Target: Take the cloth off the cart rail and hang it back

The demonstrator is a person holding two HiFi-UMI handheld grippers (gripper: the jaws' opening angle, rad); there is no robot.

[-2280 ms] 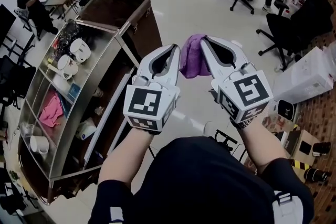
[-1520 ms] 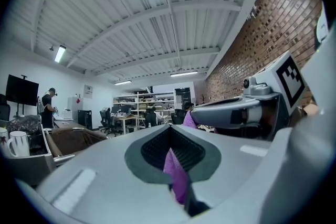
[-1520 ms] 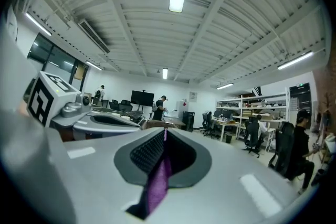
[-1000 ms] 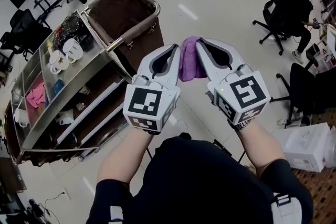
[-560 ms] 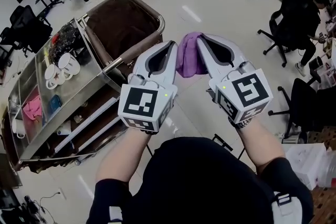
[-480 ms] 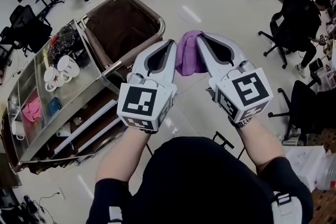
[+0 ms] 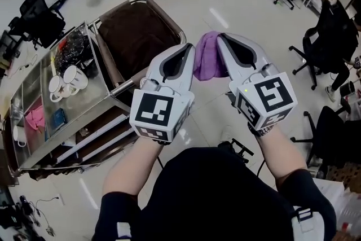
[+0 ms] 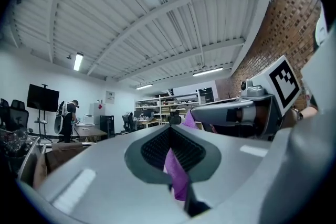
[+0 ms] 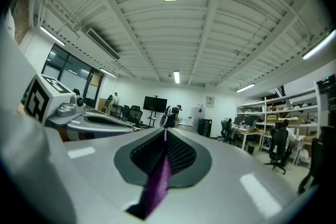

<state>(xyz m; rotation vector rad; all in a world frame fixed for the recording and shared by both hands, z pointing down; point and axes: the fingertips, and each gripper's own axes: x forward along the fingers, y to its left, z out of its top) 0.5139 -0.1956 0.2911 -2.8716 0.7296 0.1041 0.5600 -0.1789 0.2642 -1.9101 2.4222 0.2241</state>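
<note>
1. The left gripper has its jaws pressed together on a thin fold of the purple cloth. In the left gripper view the fold runs down the seam between the ribbed pads and comes out at the near end.
2. The cloth itself bunches between the two grippers' tips. It is held up in the air in front of the person, touches neither the cart nor its rail, and hangs over bare floor just right of the cart.
3. The right gripper is likewise clamped on the cloth. In the right gripper view a purple strip lies squeezed along the line where its two pads meet, and the left gripper shows beside it.
4. The cart's top tray, at far left, holds a pink rag and a small blue item. White cups stand beside them, with a dark glittering heap beyond. The lower shelves carry small things that are too dim to name.
5. The brown bag hangs open at the cart's end nearest the grippers, and only its dark lining shows.
</note>
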